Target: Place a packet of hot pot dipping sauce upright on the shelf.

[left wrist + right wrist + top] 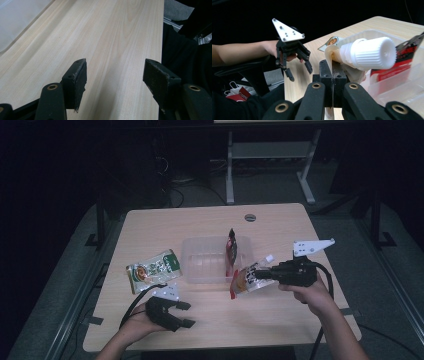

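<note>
Right hand-held gripper [264,274] clenched on spouted pouch [246,280] beside clear tub [200,247], next drop inside; left hand-held gripper [186,314] released.

My right claw [332,75] is black with brass rivets; its pouch [248,279] is cream and orange with a ribbed white cap [372,53]. The tub [205,265] is clear, the counter [280,227] pale wood-grain, the far bag [153,269] green.
</note>
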A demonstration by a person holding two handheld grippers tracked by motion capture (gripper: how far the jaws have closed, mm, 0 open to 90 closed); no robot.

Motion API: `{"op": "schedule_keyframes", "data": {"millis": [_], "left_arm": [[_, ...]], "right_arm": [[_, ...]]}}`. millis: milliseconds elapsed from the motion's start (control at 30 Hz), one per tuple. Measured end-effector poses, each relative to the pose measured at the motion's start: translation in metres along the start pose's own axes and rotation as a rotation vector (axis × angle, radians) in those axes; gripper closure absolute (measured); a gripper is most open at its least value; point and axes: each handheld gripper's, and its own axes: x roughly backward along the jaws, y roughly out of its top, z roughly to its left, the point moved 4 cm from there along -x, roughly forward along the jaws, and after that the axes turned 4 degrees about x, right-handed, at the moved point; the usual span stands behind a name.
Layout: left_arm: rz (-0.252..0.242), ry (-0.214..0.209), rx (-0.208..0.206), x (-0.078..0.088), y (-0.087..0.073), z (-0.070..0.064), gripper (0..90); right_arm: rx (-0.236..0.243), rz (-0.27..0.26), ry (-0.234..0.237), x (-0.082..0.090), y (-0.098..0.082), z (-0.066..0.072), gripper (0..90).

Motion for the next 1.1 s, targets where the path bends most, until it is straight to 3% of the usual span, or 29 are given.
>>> {"op": "schedule_keyframes", "data": {"millis": [300,533,1100], "left_arm": [[0.012,0.007,-0.011,-0.001,0.0,0.001,35.4],[0.013,0.01,-0.005,0.0,-0.001,0.002,35.5],[0.028,0.011,-0.006,-0.001,-0.002,0.002,35.5]], "right_arm": [[0.01,0.011,-0.033,0.006,0.007,-0.01,89.6],[0.024,0.021,-0.074,0.007,0.017,-0.025,89.7],[-0.013,0.049,-0.136,0.0,0.026,-0.066,89.6]]}}
